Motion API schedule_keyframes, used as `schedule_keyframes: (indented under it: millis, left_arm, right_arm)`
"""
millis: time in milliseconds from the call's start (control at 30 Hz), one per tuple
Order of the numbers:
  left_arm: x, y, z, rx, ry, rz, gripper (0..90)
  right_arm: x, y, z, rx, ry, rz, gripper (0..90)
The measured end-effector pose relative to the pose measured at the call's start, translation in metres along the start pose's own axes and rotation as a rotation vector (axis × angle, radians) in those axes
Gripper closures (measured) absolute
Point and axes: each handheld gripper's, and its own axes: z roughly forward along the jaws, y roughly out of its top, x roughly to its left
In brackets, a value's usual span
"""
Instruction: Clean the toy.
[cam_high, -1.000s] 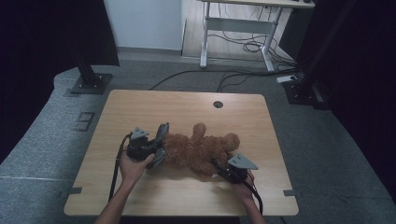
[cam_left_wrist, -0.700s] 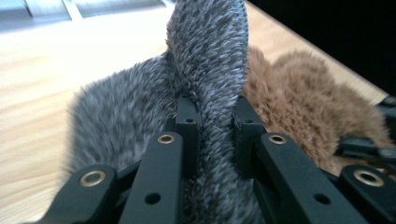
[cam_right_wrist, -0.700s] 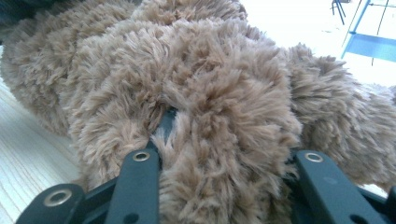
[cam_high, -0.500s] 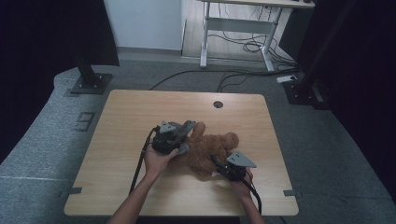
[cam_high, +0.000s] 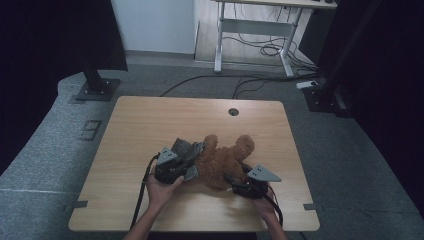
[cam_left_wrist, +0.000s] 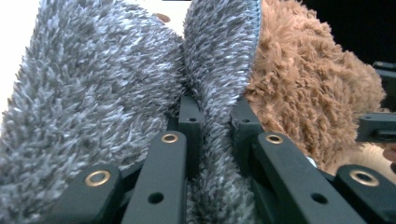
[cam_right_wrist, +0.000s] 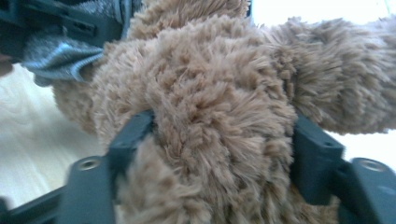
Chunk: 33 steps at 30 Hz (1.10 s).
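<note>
the bear (cam_high: 224, 161) is a brown plush toy with long shaggy pile. it lies flat on the table (cam_high: 150, 120), in the near half, slightly right of centre, limbs spread, one rounded limb pointing toward the far edge. a grey cloth (cam_high: 186, 148) of short fuzzy pile with a stitched hem lies against the bear's left side, touching it.

the left gripper (cam_high: 189, 159) is clamped on a fold of the cloth; in the left gripper view the cloth (cam_left_wrist: 219, 93) runs up between the two black jaws, which stand close together, with the bear (cam_left_wrist: 308, 88) directly behind the fold. the right gripper (cam_high: 234, 181) is at the bear's near right side. its jaws have just been opening. in the right gripper view a thick part of the bear (cam_right_wrist: 210, 112) sits between them and the fur reaches both jaws; whether the pads press on it cannot be told.

the table's far half is bare wood, with a round hole (cam_high: 233, 111) near the far edge. the bear is well apart from the left, right and far edges. the near edge is closer, just behind both hands. grey carpet (cam_high: 50, 150) surrounds the table.
</note>
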Motion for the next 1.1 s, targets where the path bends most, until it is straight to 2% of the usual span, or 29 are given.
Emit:
schedule_keyframes:
  millis: [200, 333, 433, 567, 633, 733, 833, 967, 1100]
  left_arm:
    - [-0.002, -0.007, -0.004, -0.015, -0.004, -0.007, 78.6]
    - [-0.003, -0.01, -0.006, -0.027, -0.008, -0.016, 78.6]
    - [-0.003, -0.012, -0.007, -0.029, -0.008, -0.015, 78.6]
    - [-0.003, -0.013, -0.008, -0.027, -0.017, -0.021, 78.6]
    - [-0.003, -0.014, -0.009, -0.025, -0.025, -0.021, 78.6]
    - [-0.005, -0.014, -0.013, -0.028, -0.037, -0.028, 78.3]
    - [-0.002, -0.01, -0.026, -0.059, -0.061, -0.059, 77.6]
    - [0.003, -0.008, -0.047, -0.103, -0.022, -0.075, 76.7]
    - [0.009, -0.002, -0.053, -0.114, -0.002, -0.087, 75.8]
  right_arm:
    - [-0.012, 0.014, -0.006, -0.011, 0.022, 0.094, 17.0]
    - [-0.021, 0.023, 0.005, 0.03, 0.054, 0.176, 11.7]
    - [-0.022, 0.028, 0.018, 0.076, 0.064, 0.195, 7.7]
    - [-0.021, 0.026, 0.029, 0.13, 0.082, 0.2, 15.8]
    - [-0.021, 0.023, 0.029, 0.151, 0.079, 0.213, 26.4]
    - [-0.019, 0.018, 0.024, 0.155, 0.088, 0.178, 43.4]
    - [-0.016, 0.015, 0.019, 0.146, 0.092, 0.142, 52.4]
    - [-0.012, 0.007, 0.01, 0.112, 0.094, 0.107, 57.4]
    - [-0.006, -0.005, 0.001, 0.051, 0.112, 0.035, 58.3]
